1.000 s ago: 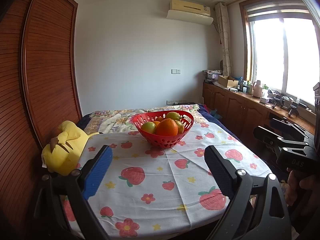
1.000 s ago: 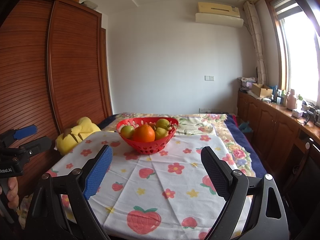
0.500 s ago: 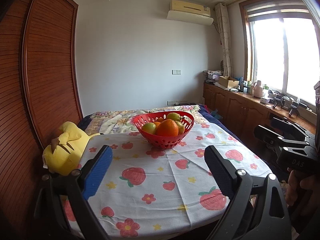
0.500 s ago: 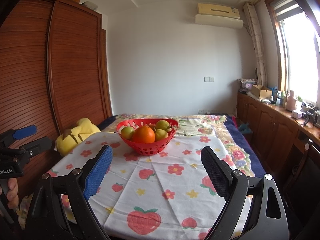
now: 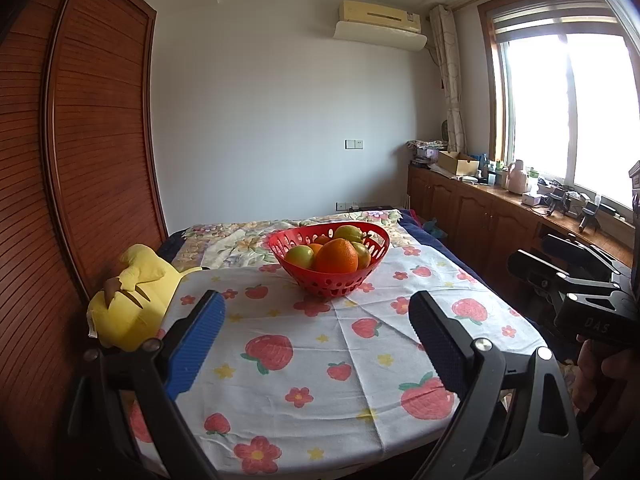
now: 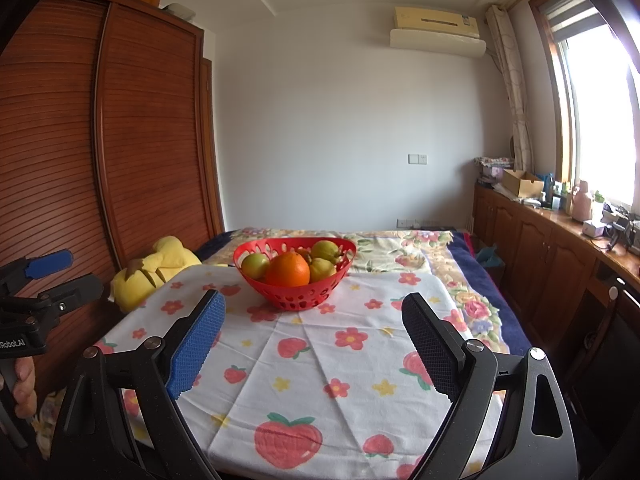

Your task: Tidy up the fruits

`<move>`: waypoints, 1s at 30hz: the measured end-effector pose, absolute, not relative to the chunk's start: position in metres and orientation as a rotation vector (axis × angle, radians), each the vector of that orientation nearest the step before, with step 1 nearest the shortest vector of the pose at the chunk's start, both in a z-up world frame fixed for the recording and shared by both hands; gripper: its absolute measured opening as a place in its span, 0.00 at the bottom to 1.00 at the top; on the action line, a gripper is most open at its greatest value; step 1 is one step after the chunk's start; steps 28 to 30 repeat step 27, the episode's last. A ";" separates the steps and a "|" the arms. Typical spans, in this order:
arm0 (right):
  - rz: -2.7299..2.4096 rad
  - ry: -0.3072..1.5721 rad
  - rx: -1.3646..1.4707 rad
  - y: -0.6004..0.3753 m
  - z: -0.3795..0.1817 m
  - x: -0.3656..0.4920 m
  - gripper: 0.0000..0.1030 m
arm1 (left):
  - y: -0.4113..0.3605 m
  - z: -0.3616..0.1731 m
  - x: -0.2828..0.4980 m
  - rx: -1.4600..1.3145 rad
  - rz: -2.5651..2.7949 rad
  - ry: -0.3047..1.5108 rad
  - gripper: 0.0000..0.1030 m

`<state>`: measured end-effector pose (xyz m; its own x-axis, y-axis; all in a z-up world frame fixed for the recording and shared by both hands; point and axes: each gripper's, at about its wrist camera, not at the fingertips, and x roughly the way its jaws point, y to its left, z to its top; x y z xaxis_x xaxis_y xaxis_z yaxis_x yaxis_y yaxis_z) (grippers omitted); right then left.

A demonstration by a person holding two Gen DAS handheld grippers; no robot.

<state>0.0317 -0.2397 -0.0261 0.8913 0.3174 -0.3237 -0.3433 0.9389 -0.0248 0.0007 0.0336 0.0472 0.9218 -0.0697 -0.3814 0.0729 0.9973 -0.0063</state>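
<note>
A red perforated plastic fruit basket [image 5: 329,268] sits on a white cloth printed with strawberries and flowers [image 5: 320,360], towards the far end of the cloth and roughly centred. Inside it, an orange [image 5: 335,257] rests at the front, with a green-yellow round fruit [image 5: 299,256] touching it on the left and other greenish fruits behind — one of them, at the back, looks like a pear [image 5: 349,233].

The left gripper [image 5: 316,340] hovers above the near edge of the cloth, its jaws spread wide with nothing between them. The right gripper [image 6: 312,344] hovers beside it in the same way, also spread wide and empty. Both point towards the basket and stand well apart from it. Each gripper shows at the edge of the other's view, with a hand on its handle.

A yellow plush toy [image 5: 132,304] lies at the left edge of the cloth, against a wooden slatted wardrobe [image 5: 80,160]. Beyond the cloth lies a floral bedspread [image 6: 400,248].
</note>
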 end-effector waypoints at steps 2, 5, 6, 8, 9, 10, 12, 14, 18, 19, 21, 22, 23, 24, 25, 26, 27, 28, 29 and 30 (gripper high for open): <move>0.343 0.323 -0.082 -0.239 -0.026 0.031 0.89 | 0.033 0.047 0.001 0.009 -0.072 0.391 0.91; 0.343 0.322 -0.082 -0.239 -0.026 0.031 0.89 | 0.032 0.047 0.001 0.010 -0.073 0.391 0.91; 0.343 0.322 -0.081 -0.239 -0.026 0.031 0.89 | 0.033 0.047 0.001 0.010 -0.073 0.392 0.91; 0.343 0.323 -0.081 -0.239 -0.026 0.031 0.89 | 0.032 0.047 0.001 0.010 -0.073 0.391 0.91; 0.343 0.323 -0.082 -0.239 -0.026 0.031 0.89 | 0.034 0.047 0.001 0.010 -0.073 0.392 0.91; 0.343 0.322 -0.082 -0.239 -0.026 0.031 0.89 | 0.033 0.047 0.001 0.010 -0.073 0.392 0.91; 0.343 0.322 -0.081 -0.239 -0.026 0.031 0.89 | 0.033 0.047 0.001 0.010 -0.073 0.391 0.91; 0.343 0.323 -0.081 -0.239 -0.026 0.031 0.89 | 0.033 0.047 0.001 0.009 -0.075 0.392 0.91; 0.343 0.323 -0.081 -0.239 -0.026 0.031 0.89 | 0.032 0.045 0.000 0.008 -0.076 0.390 0.91; 0.343 0.323 -0.081 -0.240 -0.026 0.032 0.89 | 0.033 0.045 0.000 0.008 -0.076 0.390 0.91; 0.343 0.323 -0.082 -0.239 -0.026 0.031 0.89 | 0.033 0.045 0.000 0.010 -0.074 0.389 0.91; 0.343 0.323 -0.082 -0.239 -0.026 0.031 0.89 | 0.032 0.045 0.000 0.009 -0.075 0.390 0.91; 0.343 0.323 -0.082 -0.240 -0.026 0.031 0.89 | 0.033 0.045 0.000 0.009 -0.074 0.390 0.91; 0.343 0.323 -0.081 -0.239 -0.026 0.031 0.89 | 0.033 0.045 0.000 0.008 -0.075 0.390 0.92; 0.343 0.323 -0.081 -0.239 -0.026 0.031 0.89 | 0.032 0.045 0.000 0.009 -0.074 0.389 0.92; 0.343 0.323 -0.081 -0.240 -0.026 0.031 0.89 | 0.032 0.044 0.000 0.008 -0.074 0.389 0.92; 0.343 0.323 -0.082 -0.239 -0.026 0.031 0.89 | 0.034 0.044 0.000 0.007 -0.073 0.388 0.93; 0.343 0.323 -0.082 -0.239 -0.026 0.031 0.89 | 0.034 0.044 0.000 0.007 -0.073 0.388 0.93; 0.343 0.323 -0.082 -0.239 -0.026 0.031 0.89 | 0.034 0.044 0.000 0.007 -0.073 0.388 0.93; 0.343 0.323 -0.082 -0.239 -0.026 0.031 0.89 | 0.034 0.044 0.000 0.007 -0.073 0.388 0.93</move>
